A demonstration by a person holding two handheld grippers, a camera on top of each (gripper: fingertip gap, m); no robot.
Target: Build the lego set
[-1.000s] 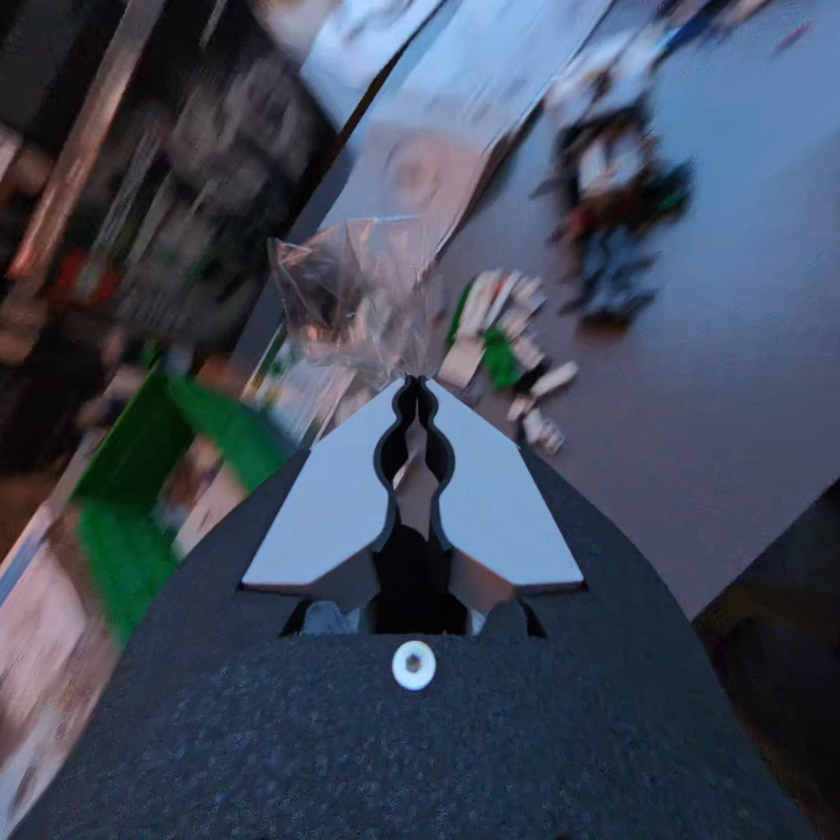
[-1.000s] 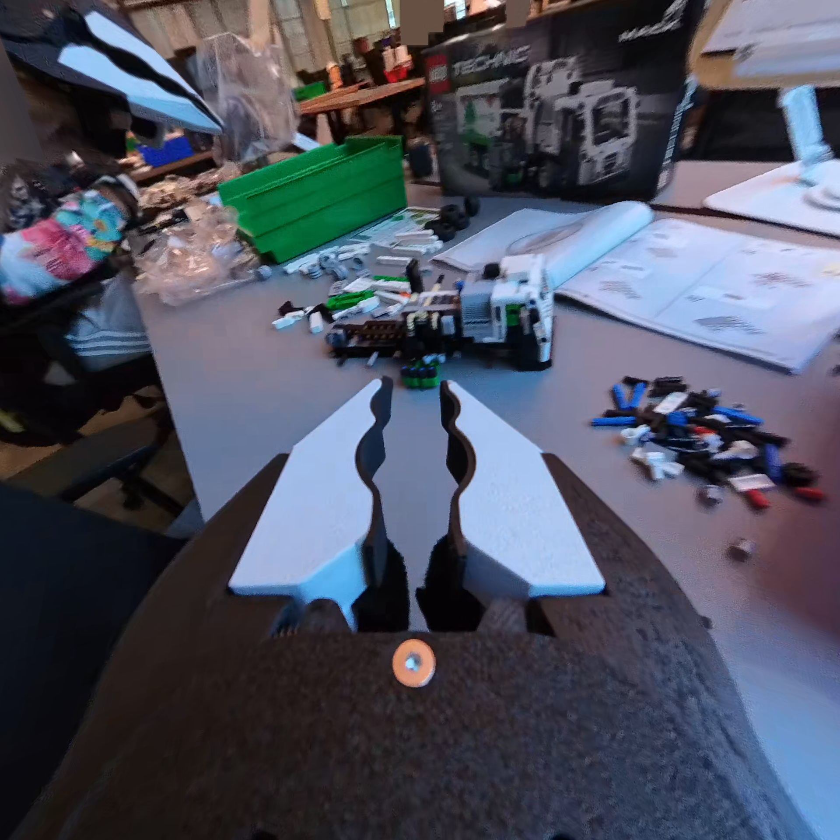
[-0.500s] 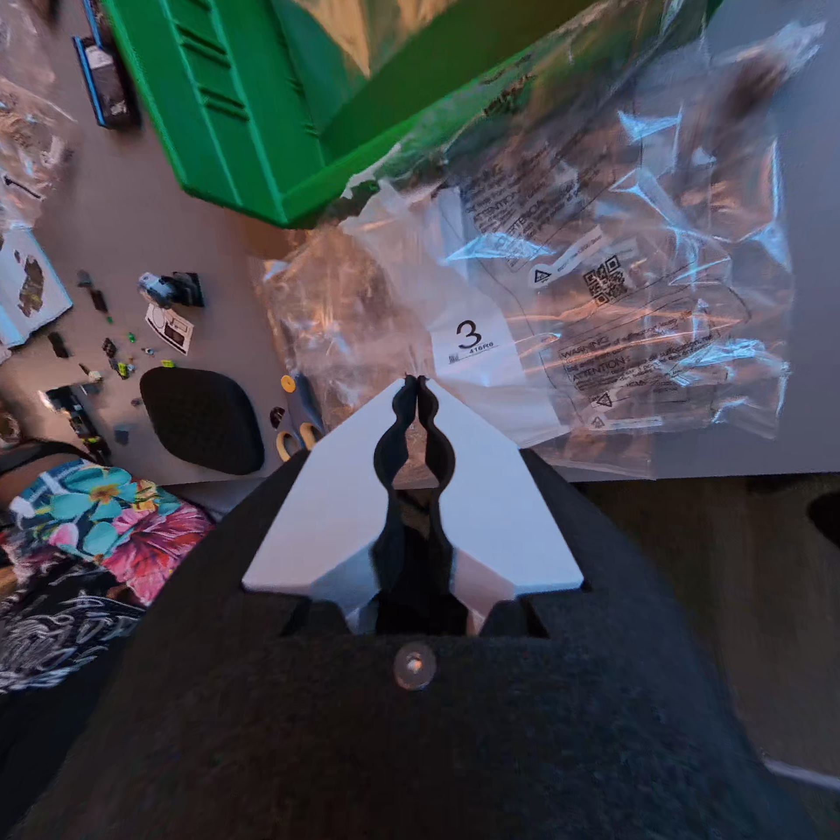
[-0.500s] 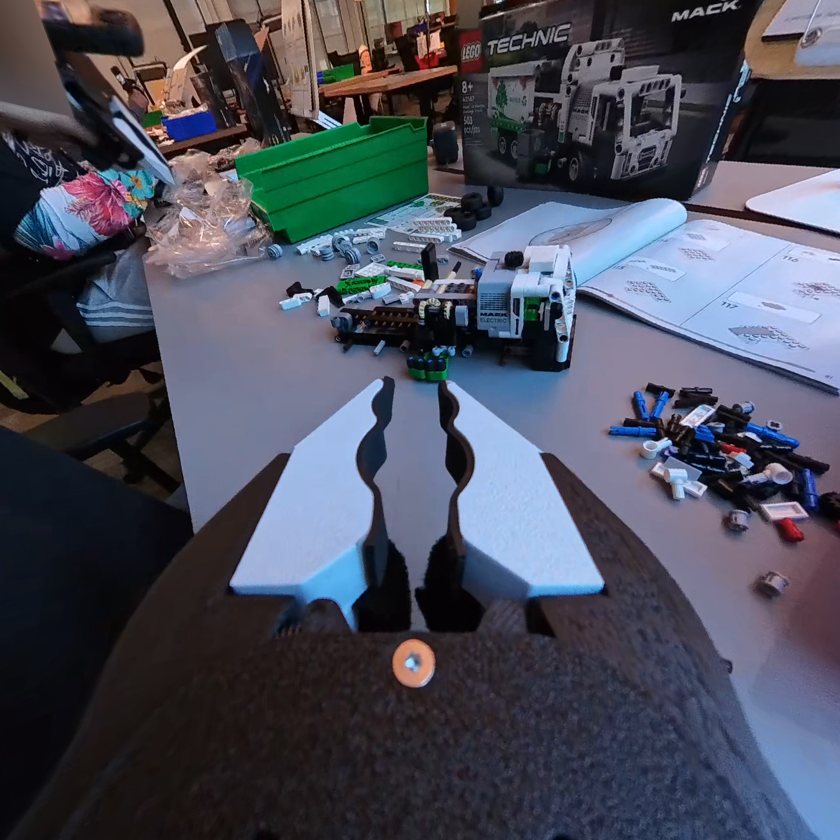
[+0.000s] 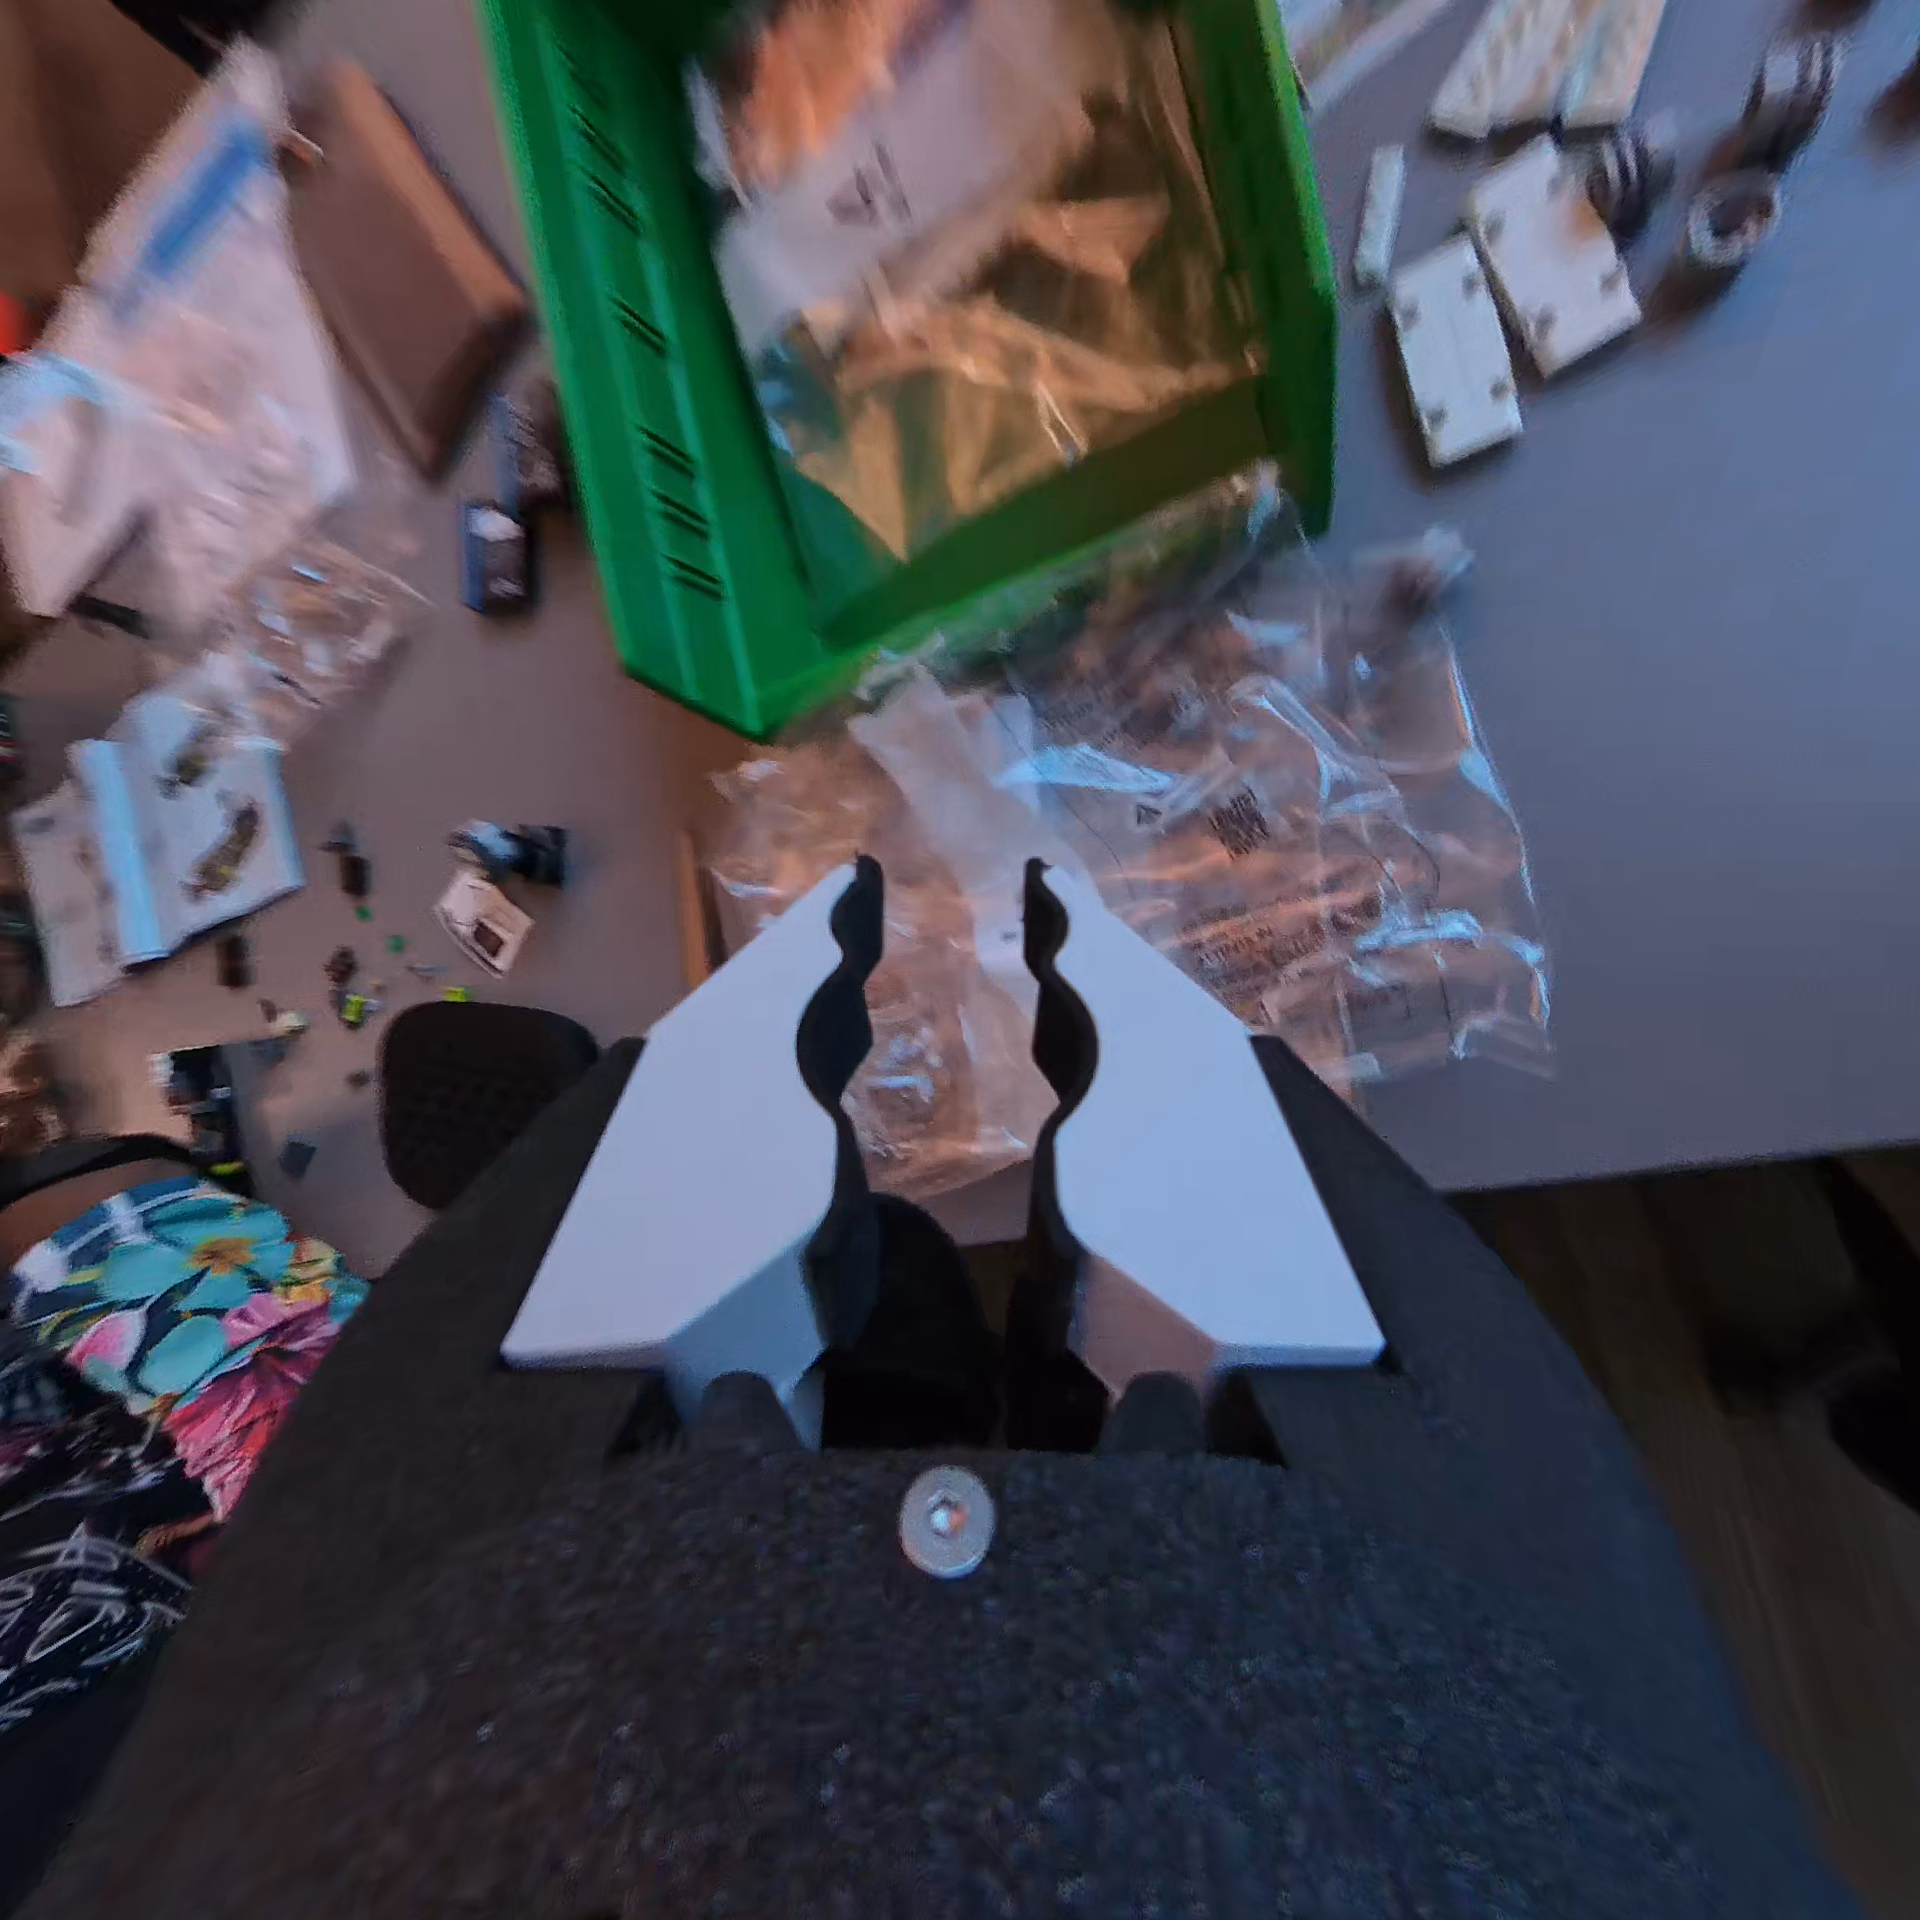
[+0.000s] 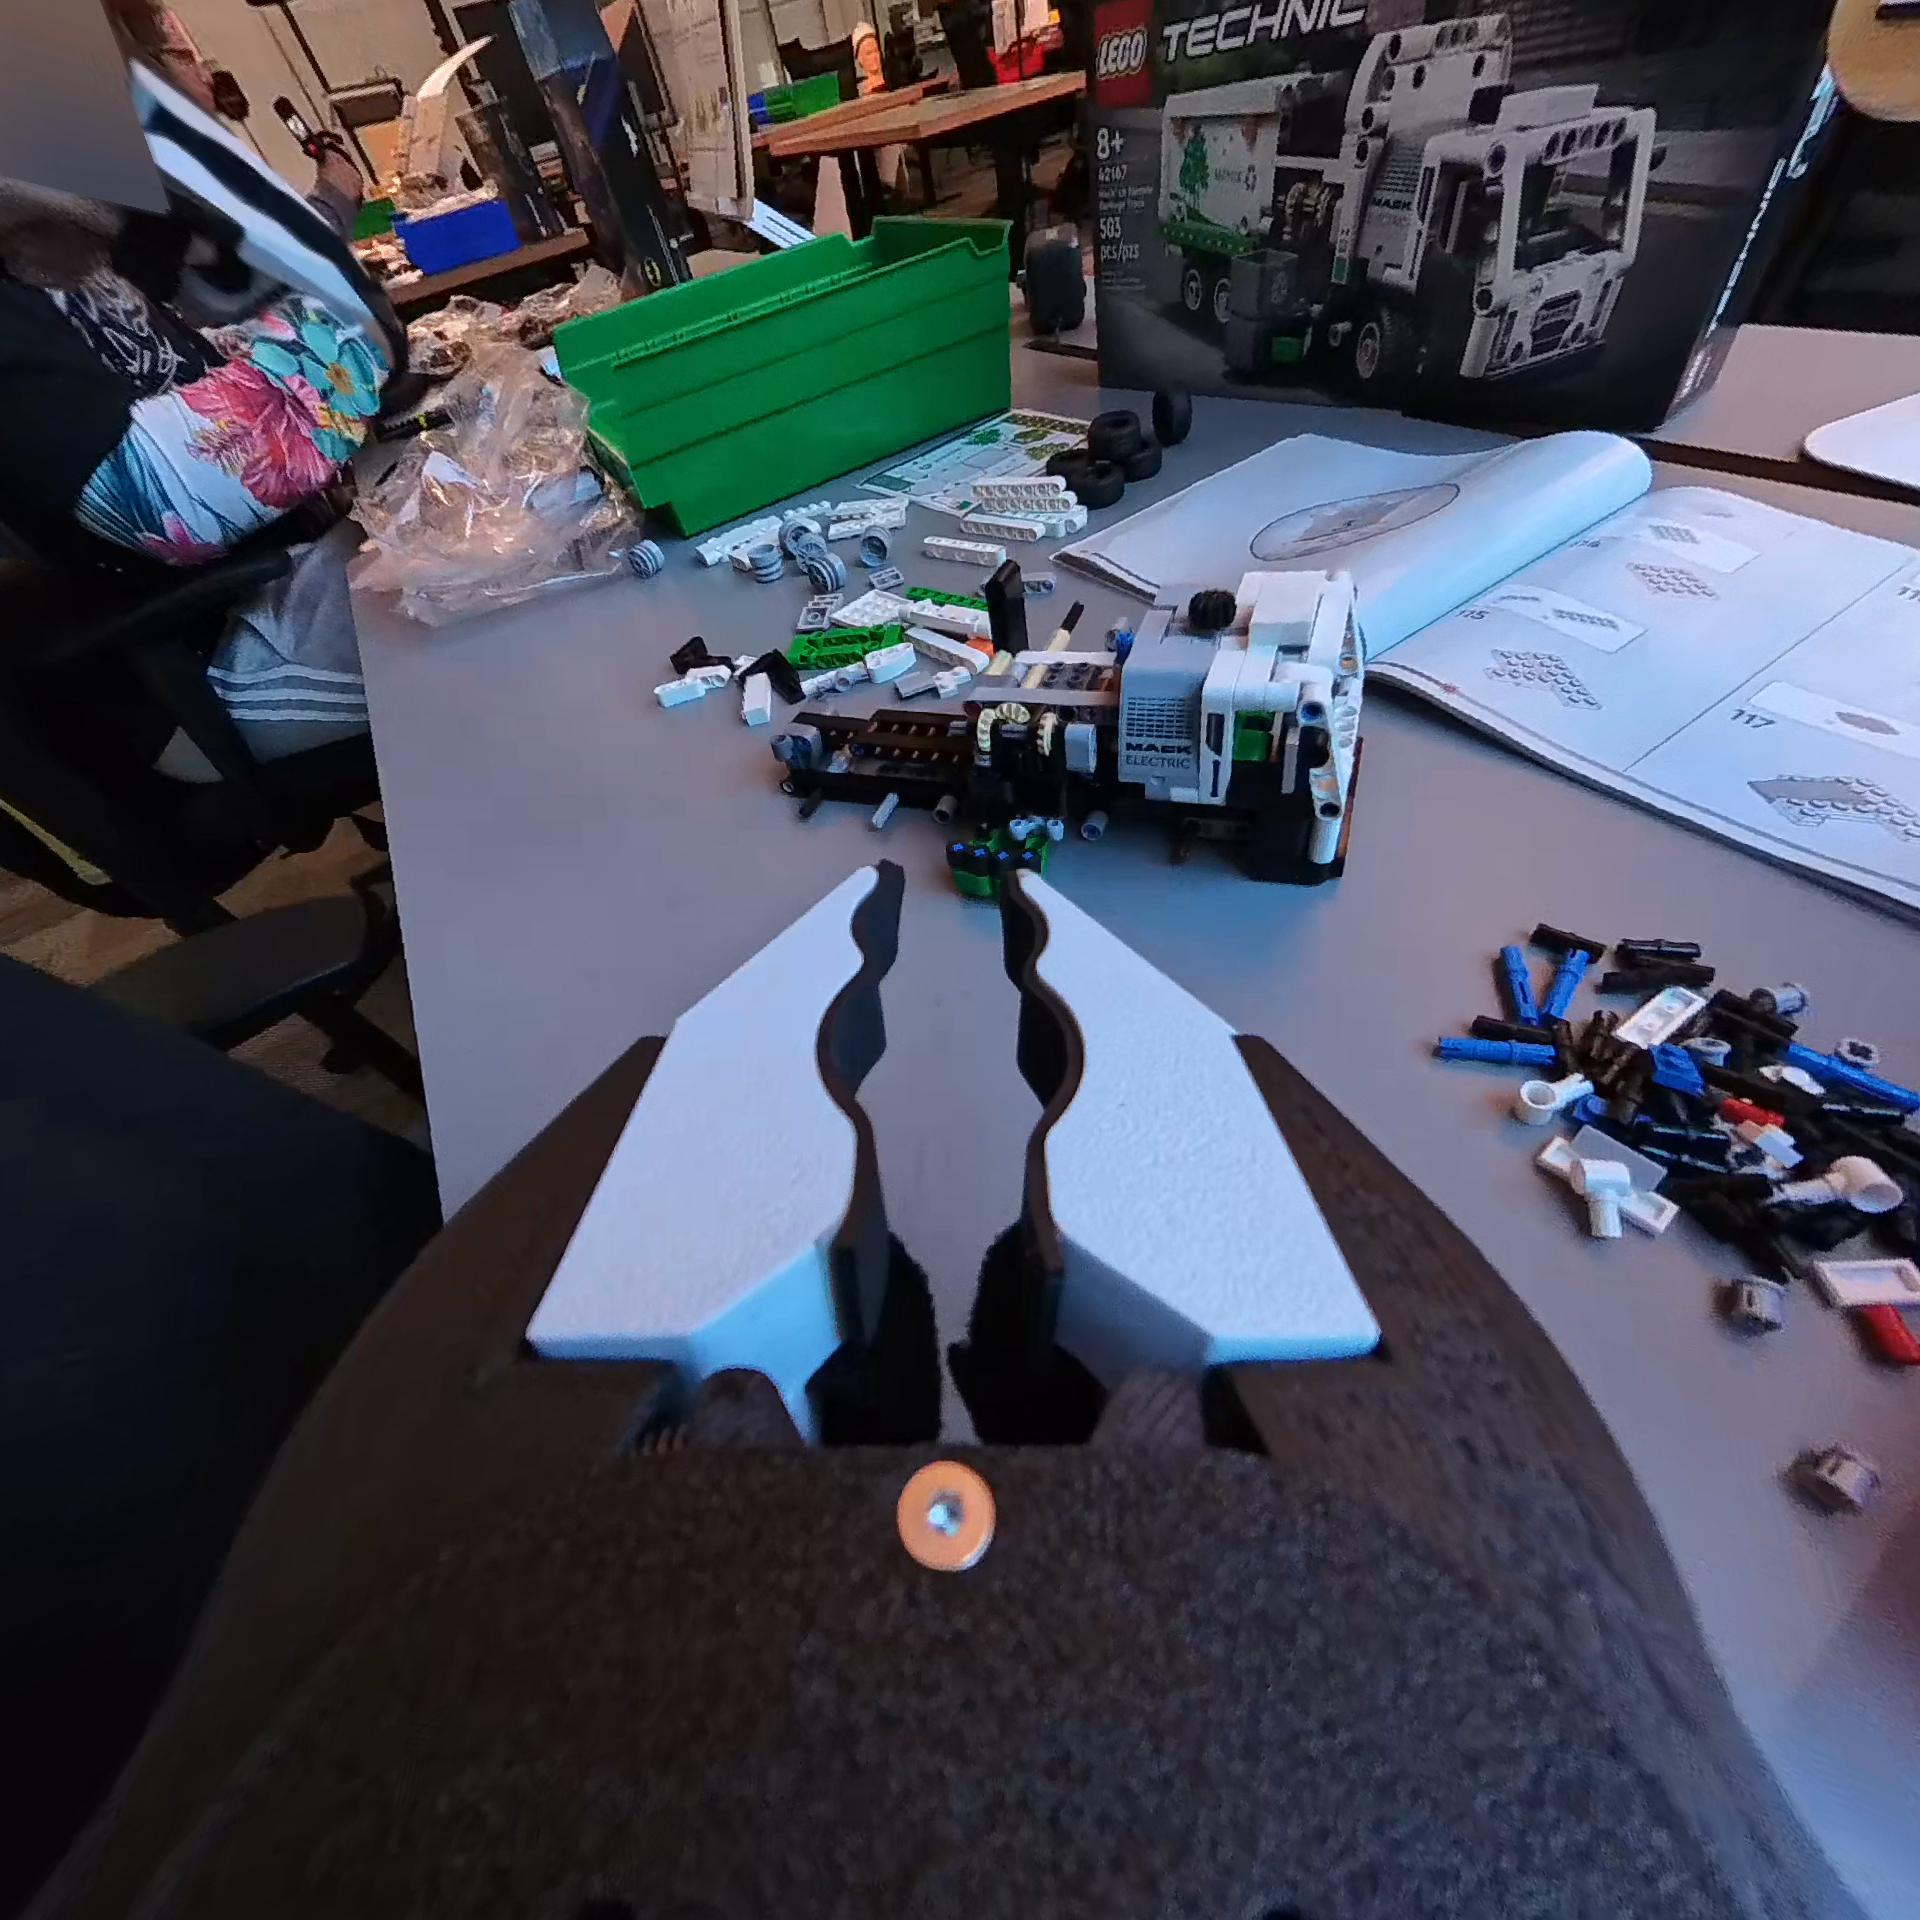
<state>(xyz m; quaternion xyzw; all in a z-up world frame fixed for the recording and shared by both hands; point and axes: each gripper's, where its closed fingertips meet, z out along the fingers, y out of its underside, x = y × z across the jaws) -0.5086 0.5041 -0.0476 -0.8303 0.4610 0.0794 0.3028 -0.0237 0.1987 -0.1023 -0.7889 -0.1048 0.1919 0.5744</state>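
The part-built white and black lego truck stands mid-table, with a small green piece in front of it. My right gripper is open a little and empty, low over the table just short of that piece. My left gripper is open and empty above a heap of clear plastic bags at the table corner. It also shows in the right wrist view, held high at the far left. Loose white, grey and green parts lie behind the truck.
A green bin holding more bags stands beside the heap; it also shows in the right wrist view. A pile of small blue and black pins lies right. An open instruction booklet, black tyres and the set's box lie behind. A chair stands left of the table. The gap from one gripper's tips to the other's is roughly 60 cm.
My left gripper carried a plastic bag down to the heap by the green bin, then opened and let it go. My right gripper has barely moved.
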